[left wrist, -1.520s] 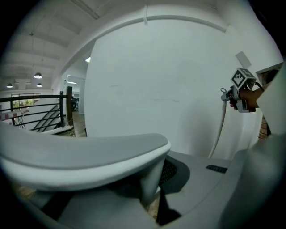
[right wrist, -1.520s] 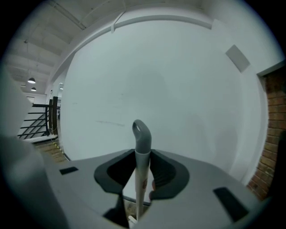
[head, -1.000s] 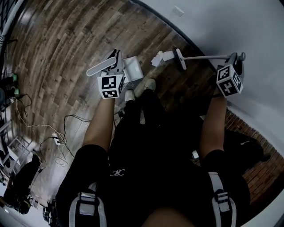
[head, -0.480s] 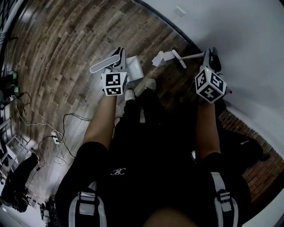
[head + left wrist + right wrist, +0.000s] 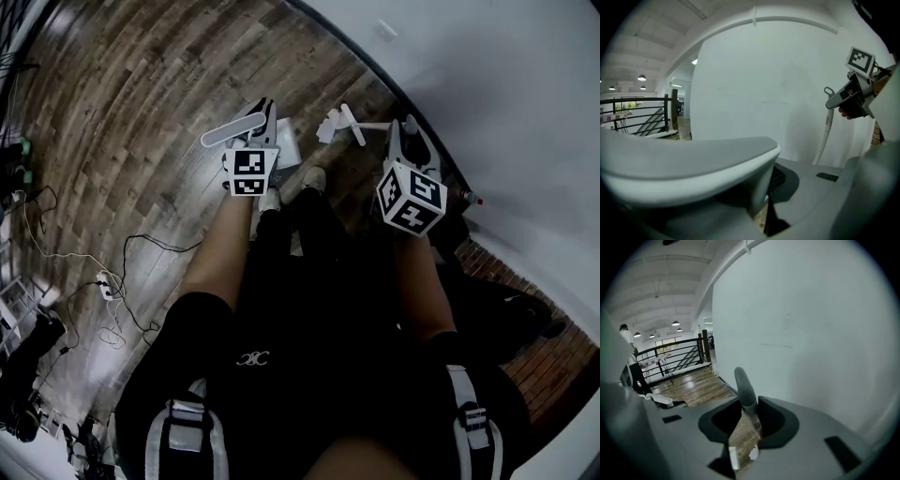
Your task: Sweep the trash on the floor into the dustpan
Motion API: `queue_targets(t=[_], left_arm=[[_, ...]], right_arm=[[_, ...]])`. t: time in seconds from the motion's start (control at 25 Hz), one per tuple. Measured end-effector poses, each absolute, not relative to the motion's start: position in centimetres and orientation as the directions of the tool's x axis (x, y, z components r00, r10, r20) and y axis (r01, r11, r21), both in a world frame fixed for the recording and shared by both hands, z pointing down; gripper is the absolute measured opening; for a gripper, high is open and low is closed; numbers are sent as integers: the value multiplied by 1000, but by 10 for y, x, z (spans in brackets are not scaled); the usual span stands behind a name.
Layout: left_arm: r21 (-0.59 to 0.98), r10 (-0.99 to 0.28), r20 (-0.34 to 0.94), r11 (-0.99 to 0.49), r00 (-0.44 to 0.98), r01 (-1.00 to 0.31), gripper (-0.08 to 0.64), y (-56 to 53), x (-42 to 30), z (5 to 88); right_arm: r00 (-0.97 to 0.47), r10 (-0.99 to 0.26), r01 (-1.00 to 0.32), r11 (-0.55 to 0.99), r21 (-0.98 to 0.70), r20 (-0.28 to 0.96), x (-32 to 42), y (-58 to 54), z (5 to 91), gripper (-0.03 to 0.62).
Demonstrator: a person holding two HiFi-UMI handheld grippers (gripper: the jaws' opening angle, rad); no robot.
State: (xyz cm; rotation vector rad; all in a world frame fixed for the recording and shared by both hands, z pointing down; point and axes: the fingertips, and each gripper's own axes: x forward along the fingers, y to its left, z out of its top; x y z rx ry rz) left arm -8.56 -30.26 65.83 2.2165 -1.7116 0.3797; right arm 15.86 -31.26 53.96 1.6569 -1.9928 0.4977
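Note:
In the head view my left gripper [image 5: 261,122] is shut on the long white handle [image 5: 230,131] of the dustpan [image 5: 286,142], which rests on the wooden floor just ahead of the person's shoes [image 5: 314,176]. My right gripper [image 5: 408,141] is shut on the broom handle [image 5: 380,125]. The white broom head [image 5: 352,125] sits on the floor beside a crumpled white piece of trash [image 5: 328,126], right of the pan. In the right gripper view the grey handle [image 5: 743,390] stands between the jaws, with the trash [image 5: 753,453] below. The dustpan handle [image 5: 693,159] fills the left gripper view.
A white wall [image 5: 487,84] with a dark baseboard runs close behind the broom. Brick flooring [image 5: 511,272] lies at the right. Cables and a power strip [image 5: 103,281] trail on the floor at the left. A black railing [image 5: 670,357] shows far off.
My right gripper has swung left and nearer the person, carrying the broom. The broom head has shifted left beside the trash. My left gripper with the dustpan has drifted slightly right.

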Motion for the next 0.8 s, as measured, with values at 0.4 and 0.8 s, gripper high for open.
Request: queue_targets(t=[0.4, 0.8], left_arm=[[102, -887, 384, -235, 256, -967, 34, -290, -96, 658], [119, -890, 374, -233, 261, -965, 37, -282, -106, 656]], right_arm=[[-277, -736, -960, 247, -135, 618, 114, -271, 527, 112], [-347, -734, -936, 233, -264, 584, 88, -247, 507, 110]])
